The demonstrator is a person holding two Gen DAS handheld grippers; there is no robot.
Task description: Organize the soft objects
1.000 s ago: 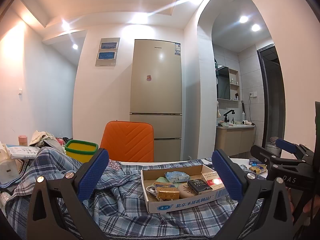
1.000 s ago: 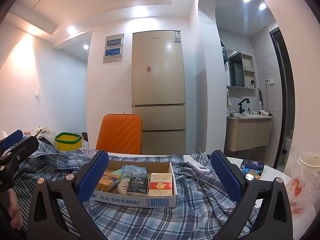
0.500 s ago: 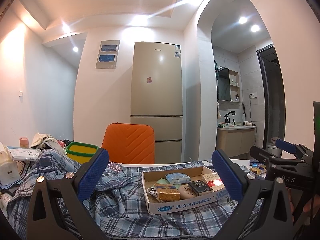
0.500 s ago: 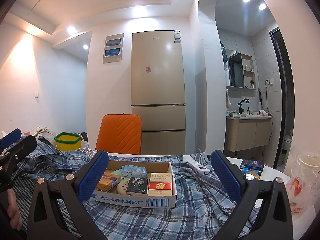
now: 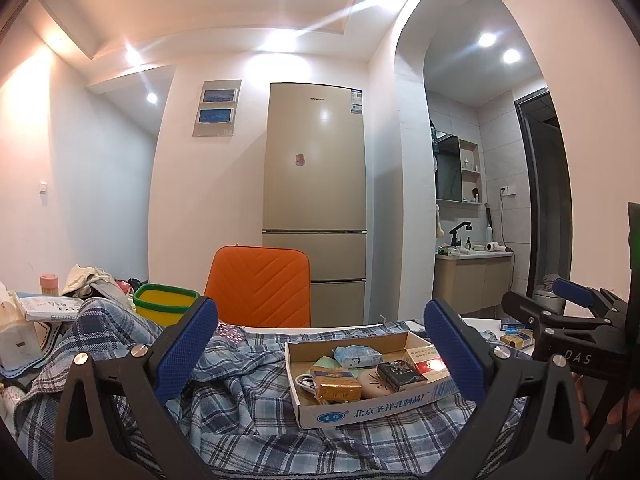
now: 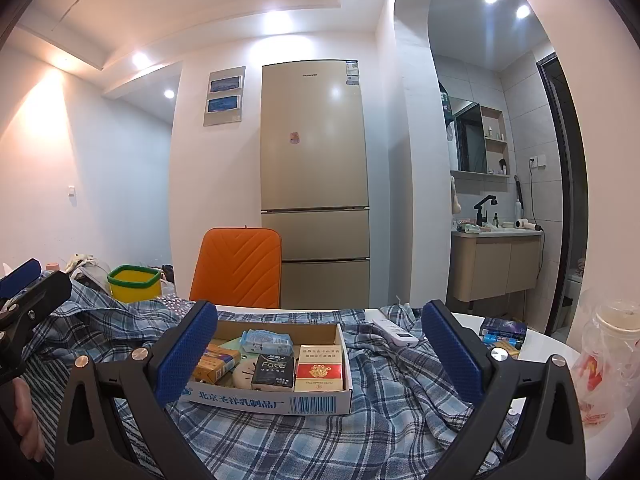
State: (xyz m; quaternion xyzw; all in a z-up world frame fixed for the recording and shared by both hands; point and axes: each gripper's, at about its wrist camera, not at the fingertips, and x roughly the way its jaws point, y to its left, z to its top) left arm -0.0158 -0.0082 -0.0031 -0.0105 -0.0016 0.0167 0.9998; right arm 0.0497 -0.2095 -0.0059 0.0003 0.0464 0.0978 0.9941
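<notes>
A crumpled blue plaid cloth covers the table. On it rests a shallow cardboard box holding a light-blue tissue pack, cigarette packs and other small items. My left gripper hovers open above the cloth, the box just right of its middle. My right gripper is open too, with the box between its blue pads farther ahead. Each gripper shows at the edge of the other's view, the right one and the left one.
An orange chair back stands behind the table, a fridge beyond it. A yellow bin with green rim and clutter sit at left. A white remote, small boxes and a plastic bag with a jar lie at right.
The left wrist view has tipped slightly upward, so the table scene sits a little lower in it. The right gripper is unmoved.
</notes>
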